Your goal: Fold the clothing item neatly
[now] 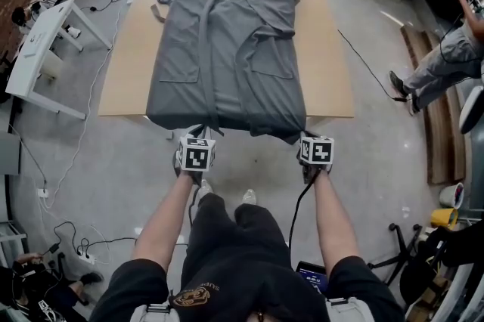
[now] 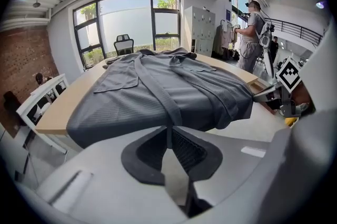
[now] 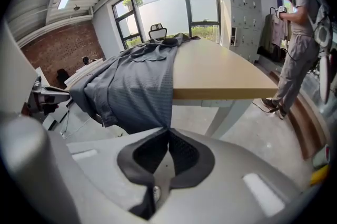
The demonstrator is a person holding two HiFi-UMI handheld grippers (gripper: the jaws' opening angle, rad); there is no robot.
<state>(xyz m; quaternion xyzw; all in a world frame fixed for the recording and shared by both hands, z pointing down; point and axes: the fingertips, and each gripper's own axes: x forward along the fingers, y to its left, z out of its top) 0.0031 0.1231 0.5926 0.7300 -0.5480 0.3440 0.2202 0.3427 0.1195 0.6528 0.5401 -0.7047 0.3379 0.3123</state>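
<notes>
The gray robe (image 1: 227, 48) lay spread on the table (image 1: 329, 78), its hem hanging over the near edge, where the left gripper (image 1: 198, 134) and right gripper (image 1: 305, 137) each pinched it tight.

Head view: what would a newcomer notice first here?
A grey robe lies spread flat across the wooden table, its hem hanging over the near edge. The left gripper and the right gripper are each shut on that hem, one near each front corner. A person is off to the right, on the floor beside the table.
</notes>
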